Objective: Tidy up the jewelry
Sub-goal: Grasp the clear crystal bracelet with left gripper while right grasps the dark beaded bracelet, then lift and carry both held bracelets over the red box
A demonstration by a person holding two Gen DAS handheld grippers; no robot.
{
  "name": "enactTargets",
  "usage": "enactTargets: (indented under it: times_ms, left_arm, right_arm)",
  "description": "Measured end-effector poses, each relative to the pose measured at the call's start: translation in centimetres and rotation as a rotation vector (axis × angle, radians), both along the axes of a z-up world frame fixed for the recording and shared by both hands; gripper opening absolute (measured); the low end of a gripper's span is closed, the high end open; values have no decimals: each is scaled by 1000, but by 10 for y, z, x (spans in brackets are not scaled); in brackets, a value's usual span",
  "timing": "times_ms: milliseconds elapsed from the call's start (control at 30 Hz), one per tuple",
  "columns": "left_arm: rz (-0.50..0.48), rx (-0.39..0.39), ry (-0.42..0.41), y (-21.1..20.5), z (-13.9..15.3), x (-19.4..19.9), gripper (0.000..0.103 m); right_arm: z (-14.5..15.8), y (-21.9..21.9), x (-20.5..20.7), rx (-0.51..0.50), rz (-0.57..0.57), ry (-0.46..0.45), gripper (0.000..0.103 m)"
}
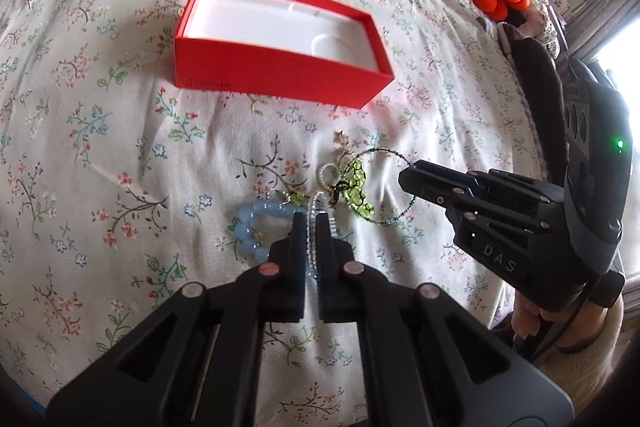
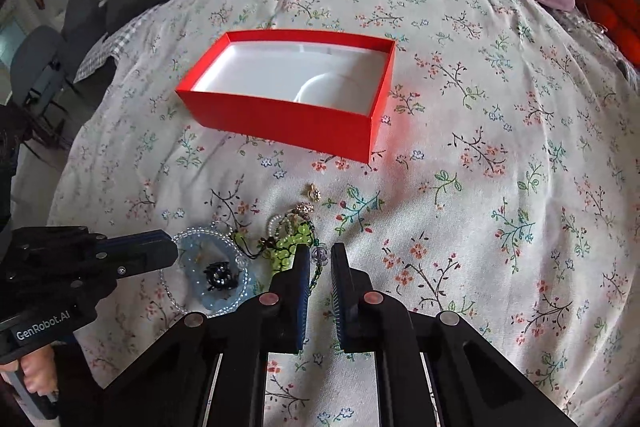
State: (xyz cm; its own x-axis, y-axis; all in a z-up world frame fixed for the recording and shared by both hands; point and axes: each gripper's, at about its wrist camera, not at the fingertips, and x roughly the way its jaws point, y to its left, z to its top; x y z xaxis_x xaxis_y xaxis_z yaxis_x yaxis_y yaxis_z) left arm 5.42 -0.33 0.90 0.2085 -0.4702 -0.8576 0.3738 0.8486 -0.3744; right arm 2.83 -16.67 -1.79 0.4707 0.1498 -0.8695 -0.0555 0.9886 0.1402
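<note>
The left gripper (image 1: 312, 223) is closing its narrowly parted fingers around a clear bead strand (image 1: 311, 247) lying between them on the bed (image 1: 120, 147), the right gripper (image 2: 320, 259) is hovering slightly open over the green beads (image 2: 292, 247), and the next move is judged to require a secure pinch and a lift toward the empty red box (image 1: 280, 75) beyond the fingertips.

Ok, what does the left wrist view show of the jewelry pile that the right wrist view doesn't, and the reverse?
Only the left wrist view shows the clear bead strand running between the left gripper fingers, and the thin green bead loop as a full circle by the right gripper.

Only the right wrist view shows the small black piece lying inside the blue bead bracelet, which its own fingers partly hide in the left view.

Both show the open red box, nothing in it, the gold charms, the green bead cluster and the floral bedspread.
</note>
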Motion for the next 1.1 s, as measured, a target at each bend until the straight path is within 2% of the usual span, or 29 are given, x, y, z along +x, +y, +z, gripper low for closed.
enactTargets:
  times_ms: [267, 367, 533, 667, 800, 867, 933, 967, 1033, 1100]
  left_arm:
    - [19, -48, -52, 6, 26, -2, 5]
    - [28, -56, -68, 6, 32, -1, 5]
    - [42, -63, -85, 7, 39, -2, 5]
    - [46, -60, -89, 7, 40, -1, 5]
    - [58, -48, -86, 8, 37, 1, 5]
    - [62, -44, -82, 10, 35, 1, 5]
    - [64, -37, -78, 9, 33, 1, 5]
    - [64, -34, -75, 9, 32, 1, 5]
    - [62, -30, -73, 9, 31, 0, 5]
    - [61, -27, -75, 9, 31, 0, 5]
  right_arm:
    - [26, -15, -10, 75, -12, -50, 11]
    - [33, -19, -12, 211, 3, -29, 11]
    - [56, -16, -23, 238, 28, -91, 11]
    - [69, -16, -30, 299, 64, -117, 11]
    - [79, -15, -38, 404, 128, -129, 11]
    - [77, -13, -38, 358, 128, -128, 11]
    - [62, -10, -31, 143, 52, -97, 11]
    - [50, -12, -26, 121, 28, -58, 11]
    - [36, -19, -21, 208, 18, 16, 11]
    - [43, -15, -25, 212, 46, -13, 11]
